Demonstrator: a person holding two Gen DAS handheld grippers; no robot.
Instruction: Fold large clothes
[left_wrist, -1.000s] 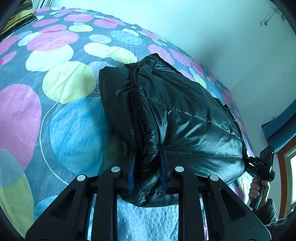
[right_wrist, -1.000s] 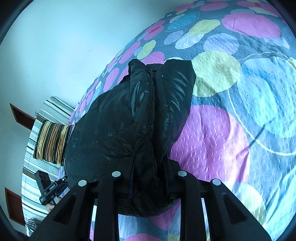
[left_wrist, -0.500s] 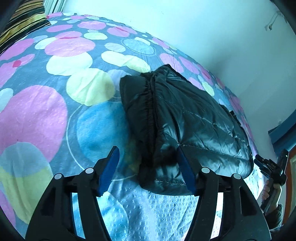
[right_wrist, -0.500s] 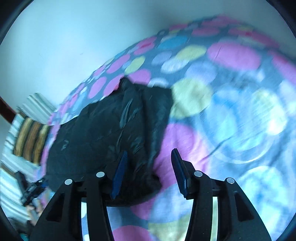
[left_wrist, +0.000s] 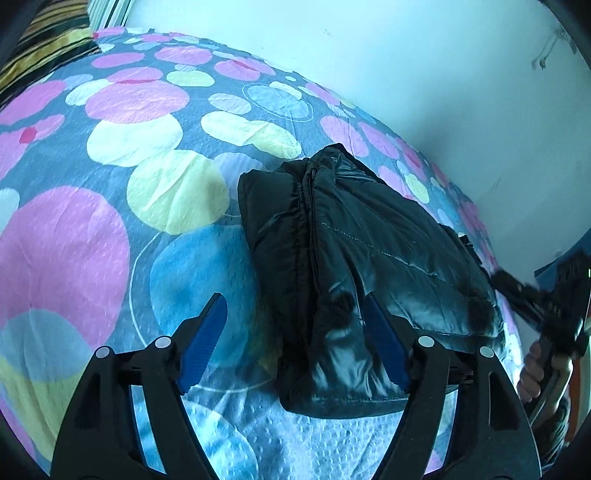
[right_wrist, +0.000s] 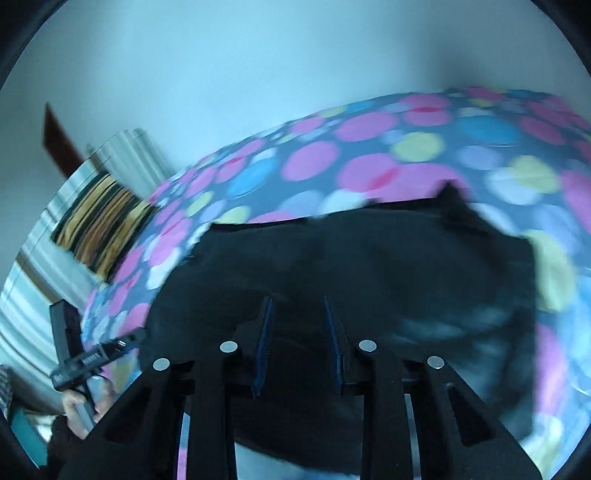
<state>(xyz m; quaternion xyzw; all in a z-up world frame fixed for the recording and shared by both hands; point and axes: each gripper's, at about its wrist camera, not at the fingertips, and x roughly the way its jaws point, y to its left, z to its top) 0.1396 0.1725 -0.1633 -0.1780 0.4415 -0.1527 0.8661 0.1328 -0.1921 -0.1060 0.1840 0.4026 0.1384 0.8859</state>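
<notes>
left tongs (left_wrist: 295, 339): let go of jacket (left_wrist: 369, 251), have just been opening, now apart | right tongs (right_wrist: 299, 343): pulled off, have just been narrowing, nothing clamped | jacket: folded bundle lying free on bed (left_wrist: 110, 221) | judgement: fold done

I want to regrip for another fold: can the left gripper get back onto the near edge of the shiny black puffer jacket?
Probably yes. The left gripper has just been opening; the folded black puffer jacket lies flat on the spotted bedspread, its near edge between the fingers, nothing covering it.
</notes>
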